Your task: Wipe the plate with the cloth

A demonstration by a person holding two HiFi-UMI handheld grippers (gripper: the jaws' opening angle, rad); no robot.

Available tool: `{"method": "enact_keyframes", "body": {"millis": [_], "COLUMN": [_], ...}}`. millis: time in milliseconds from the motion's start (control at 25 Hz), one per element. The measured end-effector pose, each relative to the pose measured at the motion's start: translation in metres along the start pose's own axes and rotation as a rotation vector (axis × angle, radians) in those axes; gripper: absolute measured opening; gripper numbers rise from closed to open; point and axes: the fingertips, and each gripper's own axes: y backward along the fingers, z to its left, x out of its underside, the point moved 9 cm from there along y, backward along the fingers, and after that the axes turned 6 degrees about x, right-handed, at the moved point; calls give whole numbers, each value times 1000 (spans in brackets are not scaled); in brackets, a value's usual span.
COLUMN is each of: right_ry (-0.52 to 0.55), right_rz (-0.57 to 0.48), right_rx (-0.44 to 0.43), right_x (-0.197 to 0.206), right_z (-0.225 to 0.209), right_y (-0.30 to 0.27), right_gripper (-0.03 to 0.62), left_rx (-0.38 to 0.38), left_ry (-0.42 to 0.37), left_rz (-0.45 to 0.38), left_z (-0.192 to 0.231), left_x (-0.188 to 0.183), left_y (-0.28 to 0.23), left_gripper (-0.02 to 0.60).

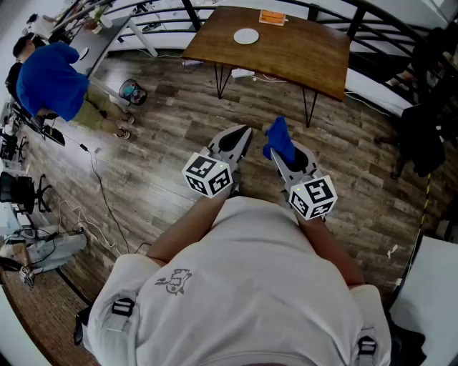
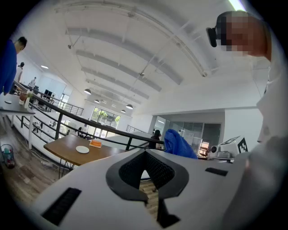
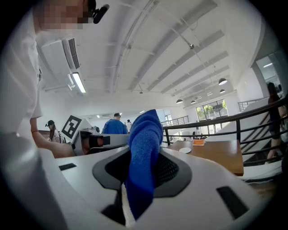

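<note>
Head view, far left: a person in a blue top point(image 1: 46, 80) is well apart from the rest. Near the middle, the left tongs point(image 1: 243, 134) are held level above the wooden floor point(image 1: 164, 136), closed together with nothing between them. Just beside them, the right tongs point(image 1: 278, 152) are clamped on the blue cloth point(image 1: 280, 137), which sticks up past their tips. Well ahead stands the desk point(image 1: 304, 53), carrying the white plate point(image 1: 246, 36) and an orange object point(image 1: 272, 18).

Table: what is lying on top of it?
A white plate and an orange thing lie on the table, apart. The head view shows its whole top; only the spots beneath them are covered.
</note>
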Motion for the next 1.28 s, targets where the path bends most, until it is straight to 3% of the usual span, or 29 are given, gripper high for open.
{"method": "enact_keyframes", "body": {"millis": [120, 760, 1000, 1160, 1280], "right_ry": [10, -38, -41, -51, -68], "right_rz": [-4, 10, 21, 31, 26], "right_rx": [-1, -10, -6, 9, 17], "right_x": [-2, 8, 8, 3, -1], "right_z": [-4, 11, 23, 29, 34], "right_y": [-2, -34, -77, -122, -160], "right_gripper": [132, 132, 132, 132, 132], "left_rx": [5, 12, 30, 14, 43], "left_ry": [-32, 4, 35, 35, 51], "left_rz": [9, 29, 44, 34, 45], "left_z": [0, 32, 72, 127, 162], "left_x": [-1, 3, 0, -22, -35], "left_y": [-6, 11, 17, 27, 27], "left_gripper": [6, 6, 6, 6, 6]}}
